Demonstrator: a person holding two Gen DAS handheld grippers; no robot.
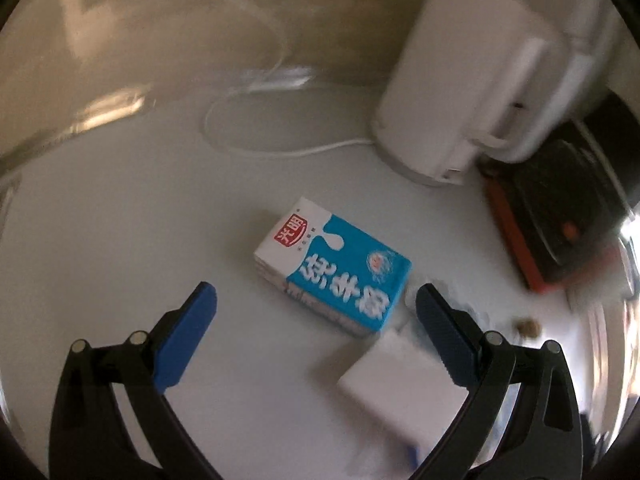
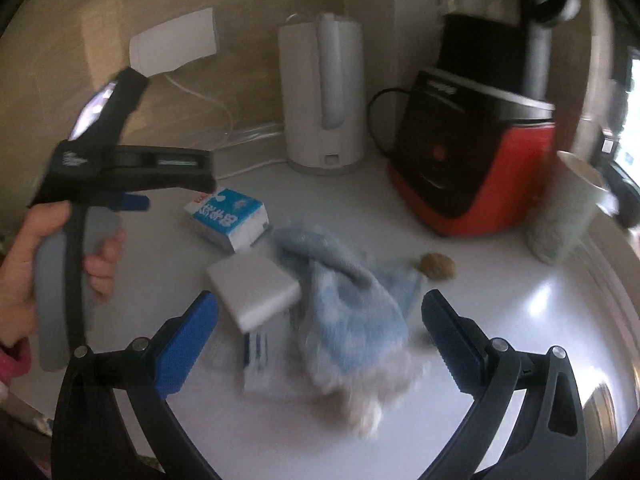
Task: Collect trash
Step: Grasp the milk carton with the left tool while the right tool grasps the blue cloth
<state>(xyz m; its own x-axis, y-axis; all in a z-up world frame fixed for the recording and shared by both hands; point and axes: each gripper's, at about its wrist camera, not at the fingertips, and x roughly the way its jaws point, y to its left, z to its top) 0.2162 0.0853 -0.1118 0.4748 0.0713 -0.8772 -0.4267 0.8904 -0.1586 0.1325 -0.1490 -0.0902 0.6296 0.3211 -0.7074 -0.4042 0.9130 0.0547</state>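
I am holding my left gripper [image 1: 316,332] with its blue pads spread wide and nothing between them, hovering over the white counter [image 1: 120,240]. Just ahead of the gap, the blue-and-white milk carton [image 1: 332,266] is lying flat on its side, a little toward my right pad and skewed to the line of the fingers. Nearer to me, a white block [image 1: 396,384] is sitting just beside the carton's near corner, close by my right pad.

I am judging this as the approach to the first pick, with the carton as the piece of trash in hand. Next I would be turning the wrist so the pads face the carton's two long sides, sliding forward past the block without nudging it, lowering until the carton is between the pads, then closing.

My right gripper [image 2: 320,340] is also gaping wide and empty, poised above a crumpled blue cloth [image 2: 352,292] with the white block [image 2: 252,292] touching its edge. A small brown scrap [image 2: 438,266] is lying just beyond the cloth, likely more trash. Farther back, the white kettle [image 2: 320,100] and the red-and-black appliance [image 2: 476,152] are standing against the wall, well clear of the carton [image 2: 228,216].
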